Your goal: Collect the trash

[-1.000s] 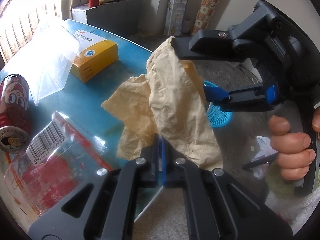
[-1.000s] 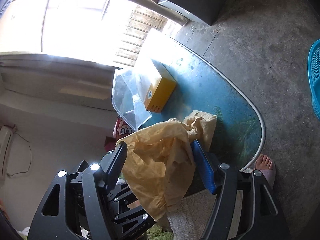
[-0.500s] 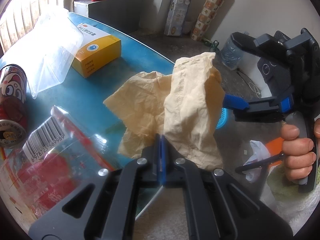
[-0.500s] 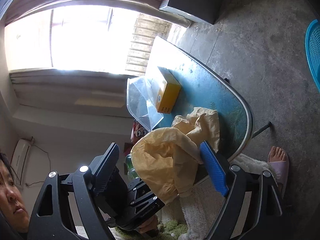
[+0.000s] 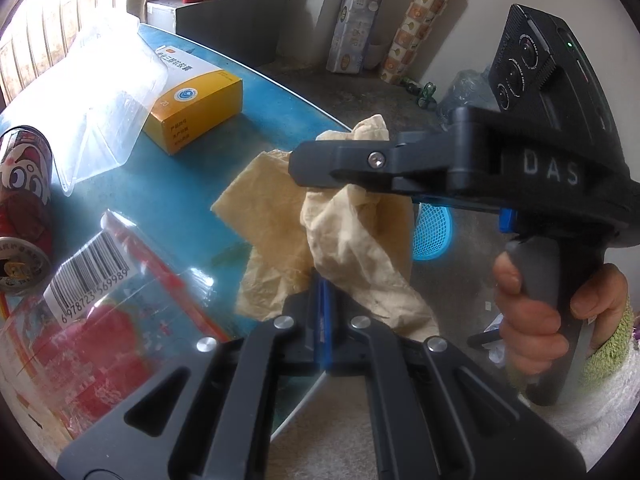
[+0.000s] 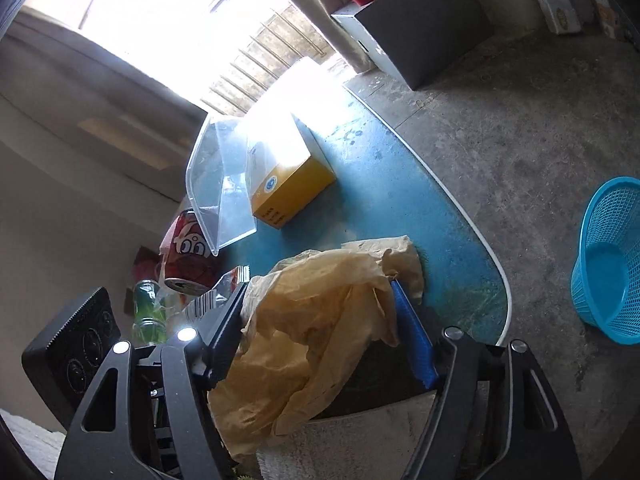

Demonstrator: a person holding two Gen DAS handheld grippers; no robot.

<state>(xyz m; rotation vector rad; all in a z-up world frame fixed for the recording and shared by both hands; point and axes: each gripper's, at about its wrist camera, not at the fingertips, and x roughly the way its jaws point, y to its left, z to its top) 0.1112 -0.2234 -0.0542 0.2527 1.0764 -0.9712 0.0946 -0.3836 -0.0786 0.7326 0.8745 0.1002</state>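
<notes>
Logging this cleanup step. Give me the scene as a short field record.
held item: crumpled tan paper, partly resting on the table
left hand-held gripper: shut on the crumpled tan paper
right hand-held gripper: jaws closing around the crumpled tan paper, not yet pinching it
surface: blue table
other trash on table: yellow box, clear plastic container, red can, barcoded wrapper
bin: blue basket on the floor
</notes>
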